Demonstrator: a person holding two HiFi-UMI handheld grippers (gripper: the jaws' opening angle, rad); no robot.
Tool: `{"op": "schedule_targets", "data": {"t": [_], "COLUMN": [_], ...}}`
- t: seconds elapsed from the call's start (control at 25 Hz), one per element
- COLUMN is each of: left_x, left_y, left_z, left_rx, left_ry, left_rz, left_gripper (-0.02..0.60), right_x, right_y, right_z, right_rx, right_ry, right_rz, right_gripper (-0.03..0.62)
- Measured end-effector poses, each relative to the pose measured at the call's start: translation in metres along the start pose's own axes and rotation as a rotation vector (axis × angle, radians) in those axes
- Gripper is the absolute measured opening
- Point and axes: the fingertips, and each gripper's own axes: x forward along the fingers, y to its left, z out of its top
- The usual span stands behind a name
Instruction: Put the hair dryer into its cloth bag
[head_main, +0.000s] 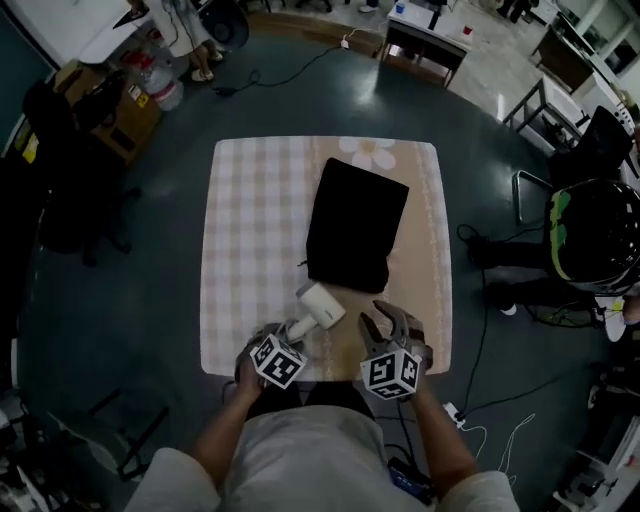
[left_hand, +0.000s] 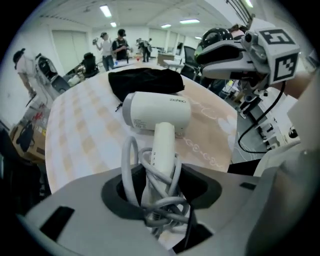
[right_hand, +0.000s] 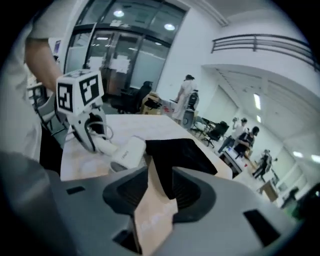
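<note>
The white hair dryer (head_main: 320, 303) lies near the front edge of the checked table (head_main: 250, 220), its barrel toward the black cloth bag (head_main: 355, 225). My left gripper (head_main: 286, 335) is shut on the dryer's handle and the grey cord coiled round it (left_hand: 159, 172); the barrel (left_hand: 157, 112) points across in front of the bag (left_hand: 145, 81). My right gripper (head_main: 388, 318) stands open just right of the dryer, with nothing between its fingers. In the right gripper view the right gripper (right_hand: 157, 187) points toward the bag's near corner (right_hand: 185, 152), with the dryer (right_hand: 127, 152) to its left.
The bag lies flat in the table's middle, its near edge just beyond the dryer. Cables run over the floor at the right (head_main: 480, 330). A dark helmet (head_main: 592, 235) sits at the right; boxes (head_main: 120, 110) stand at the left. People stand beyond the table (left_hand: 112, 47).
</note>
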Motion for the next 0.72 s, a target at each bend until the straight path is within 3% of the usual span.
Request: {"op": "schedule_targets", "data": {"t": [0.16,0.28,0.52,0.6,0.64,0.72], "left_x": [-0.001,-0.002,-0.007,-0.009,-0.01,-0.012], "left_y": [-0.009,-0.012,-0.015,-0.014,-0.014,-0.012], "left_z": [-0.004,-0.005,-0.008,-0.01,-0.012,-0.013], "left_rx": [-0.119,-0.168,-0.226,-0.24,-0.247,-0.261], "left_ry": [-0.017,-0.023,-0.034,-0.038,-0.039,-0.046], "left_rz": [0.04,0.066,0.092,0.1,0.1,0.1], "left_gripper": [0.202,0.202,0.202,0.202,0.202,0.202], "right_x": [0.033,0.057,0.092,0.097,0.097,0.093], "right_y": [0.006,0.008,-0.002,-0.007,-0.009,-0.009], "right_z": [-0.016,-0.025,-0.038,-0.038,-0.035,-0.026], "right_rx": [-0.293,-0.402,-0.504,-0.506,-0.495,-0.436], "right_ry": [0.011,0.017,0.074,0.073,0.06,0.031], "right_rz": [0.053,0.067,0.036,0.033,0.039,0.086], "right_gripper": [0.176,0.186,0.184,0.125,0.054,0.031]}}
